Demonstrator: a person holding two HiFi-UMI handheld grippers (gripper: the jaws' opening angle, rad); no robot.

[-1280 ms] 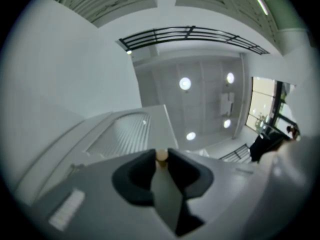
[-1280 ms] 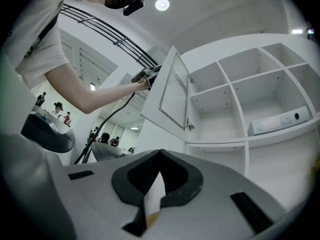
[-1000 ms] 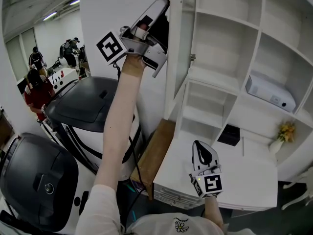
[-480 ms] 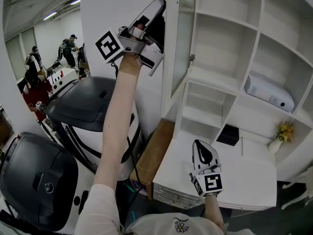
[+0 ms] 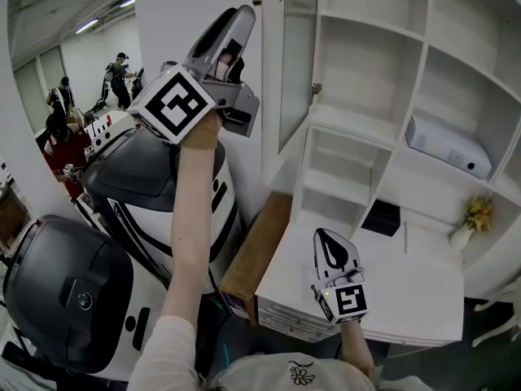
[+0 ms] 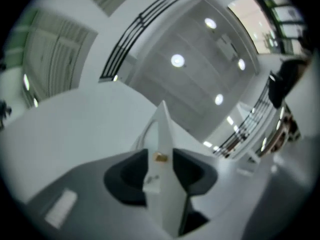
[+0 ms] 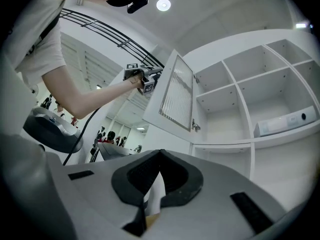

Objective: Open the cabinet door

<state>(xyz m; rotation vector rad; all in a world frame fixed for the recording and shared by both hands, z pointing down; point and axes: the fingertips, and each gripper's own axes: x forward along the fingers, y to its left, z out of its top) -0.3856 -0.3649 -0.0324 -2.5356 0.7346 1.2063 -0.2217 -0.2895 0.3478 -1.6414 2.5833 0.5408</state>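
The white-framed cabinet door with a ribbed glass panel (image 5: 297, 55) has swung wider than a second ago. Its free edge sits between the jaws of the left tool (image 6: 160, 159), which are opening, pads clear of it. The opening looks essentially complete. The right tool (image 7: 160, 156) hangs low, closed and empty.
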